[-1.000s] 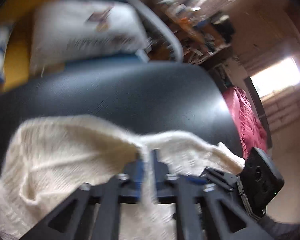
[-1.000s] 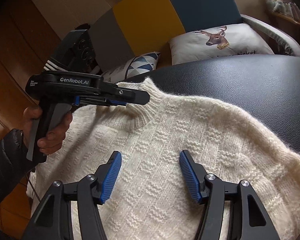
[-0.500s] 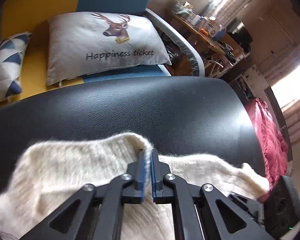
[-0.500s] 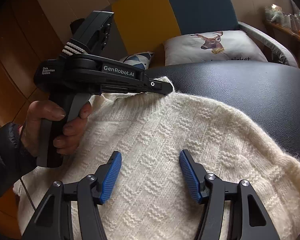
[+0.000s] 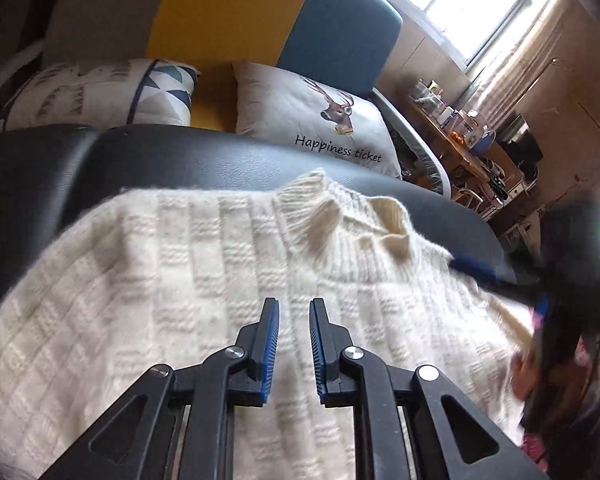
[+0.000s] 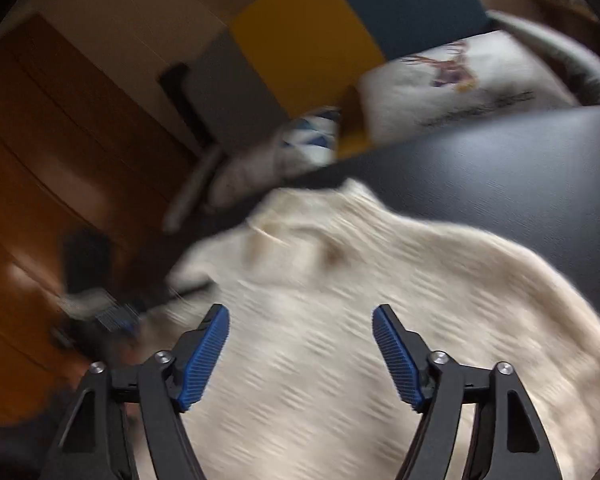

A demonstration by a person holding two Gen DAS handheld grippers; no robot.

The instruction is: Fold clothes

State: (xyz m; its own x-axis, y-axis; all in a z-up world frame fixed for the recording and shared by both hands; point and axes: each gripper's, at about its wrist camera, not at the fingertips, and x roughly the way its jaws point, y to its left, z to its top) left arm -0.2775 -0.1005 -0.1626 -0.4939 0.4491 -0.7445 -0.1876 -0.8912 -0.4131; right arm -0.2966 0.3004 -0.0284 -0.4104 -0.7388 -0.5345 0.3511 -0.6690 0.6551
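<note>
A cream knit sweater lies spread on a black leather surface, its ribbed collar at the far edge. My left gripper hovers over the sweater's chest below the collar. Its jaws are opening, a narrow gap apart, with nothing between them. In the blurred right wrist view my right gripper hangs above the sweater. Its jaws are opening wide and hold nothing. The right gripper shows blurred beside the collar at the right of the left wrist view.
Behind the black surface stands a sofa with a yellow and blue back, a deer cushion and a triangle-pattern cushion. A cluttered wooden table is at the far right. Wooden panelling lies to the left.
My left gripper let go of the collar, parted its jaws slightly and drew back over the sweater's chest. My right gripper opened wider and lifted; the collar now lies flat.
</note>
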